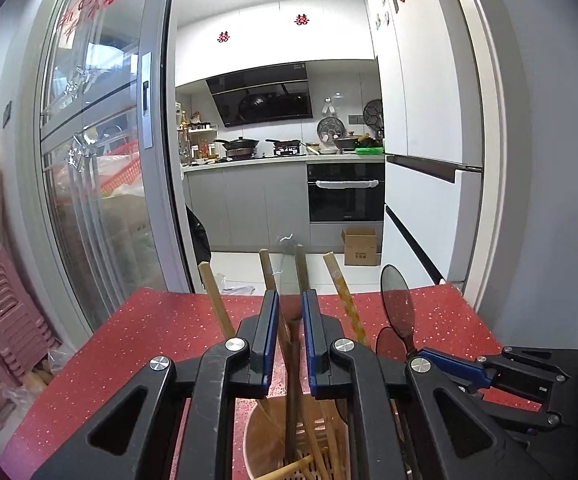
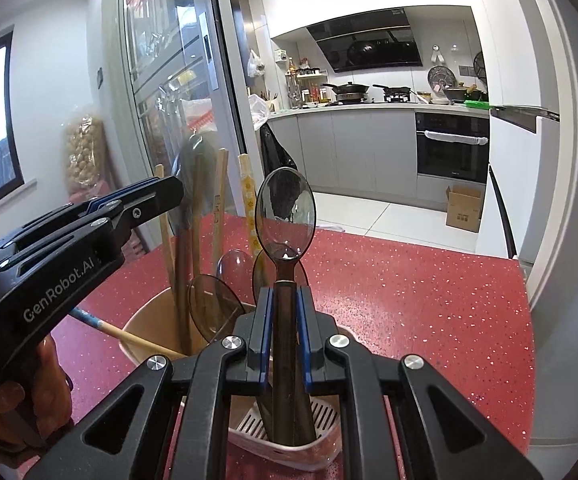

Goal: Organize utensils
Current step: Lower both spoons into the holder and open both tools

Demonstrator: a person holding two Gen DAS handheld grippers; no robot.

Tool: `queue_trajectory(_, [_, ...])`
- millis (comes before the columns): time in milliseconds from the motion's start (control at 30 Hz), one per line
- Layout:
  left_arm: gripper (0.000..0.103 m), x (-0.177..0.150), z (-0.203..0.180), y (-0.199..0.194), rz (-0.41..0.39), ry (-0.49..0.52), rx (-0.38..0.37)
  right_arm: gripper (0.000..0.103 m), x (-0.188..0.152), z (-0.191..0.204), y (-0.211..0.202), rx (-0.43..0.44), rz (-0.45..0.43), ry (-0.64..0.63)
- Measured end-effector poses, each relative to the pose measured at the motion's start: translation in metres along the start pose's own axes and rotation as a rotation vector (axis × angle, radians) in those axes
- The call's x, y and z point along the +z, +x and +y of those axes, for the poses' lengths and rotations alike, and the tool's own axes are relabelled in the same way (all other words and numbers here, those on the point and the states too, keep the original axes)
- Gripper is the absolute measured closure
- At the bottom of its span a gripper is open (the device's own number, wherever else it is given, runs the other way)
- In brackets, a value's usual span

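Observation:
A tan utensil holder (image 2: 145, 328) with a slotted white insert (image 2: 321, 416) stands on the red speckled table (image 2: 409, 300). It holds several chopsticks (image 2: 219, 208) and smoky translucent spoons (image 2: 213, 304). My right gripper (image 2: 285, 292) is shut on the dark handle of one translucent spoon (image 2: 285, 204), upright over the slotted compartment. My left gripper (image 1: 290, 300) hovers over the holder (image 1: 265, 440) with its jaws narrowly apart around a dark utensil handle (image 1: 301, 268); contact is unclear. It also shows in the right wrist view (image 2: 169, 188). The held spoon also shows in the left wrist view (image 1: 397, 300).
Behind the table, a glass sliding door (image 1: 101, 160) opens to a kitchen with a stove (image 1: 261, 148), an oven (image 1: 345, 192) and a cardboard box (image 1: 361, 246) on the floor. Pink stacked stools (image 1: 5, 320) stand at the left. A white fridge (image 1: 421, 184) is at the right.

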State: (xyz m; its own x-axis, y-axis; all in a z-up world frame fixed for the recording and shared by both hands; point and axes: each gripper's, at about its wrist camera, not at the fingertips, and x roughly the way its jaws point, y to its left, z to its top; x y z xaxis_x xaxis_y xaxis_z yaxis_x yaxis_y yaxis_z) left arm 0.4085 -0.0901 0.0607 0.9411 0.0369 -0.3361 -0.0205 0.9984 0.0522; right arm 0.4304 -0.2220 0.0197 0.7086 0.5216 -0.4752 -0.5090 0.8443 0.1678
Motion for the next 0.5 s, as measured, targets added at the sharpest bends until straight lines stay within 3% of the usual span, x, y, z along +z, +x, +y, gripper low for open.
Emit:
queue_trajectory(133, [0.063, 0.002, 0.005, -0.003, 0.011, -0.020, 0.005, 0.087, 0.001, 0.001, -0.002, 0.006, 0.004, 0.002])
queue_trajectory(200, [0.063, 0.004, 0.008, -0.004, 0.020, -0.028, 0.010, 0.075, 0.001, 0.001, -0.006, 0.012, 0.000, 0.015])
queue_trajectory(267, [0.063, 0.005, 0.010, -0.007, 0.017, -0.040, 0.011, 0.070, 0.004, 0.001, -0.010, 0.019, -0.008, 0.024])
queue_trajectory(500, [0.062, 0.013, 0.012, -0.021, -0.001, -0.043, 0.012, 0.060, 0.008, 0.006, -0.024, 0.021, -0.016, 0.047])
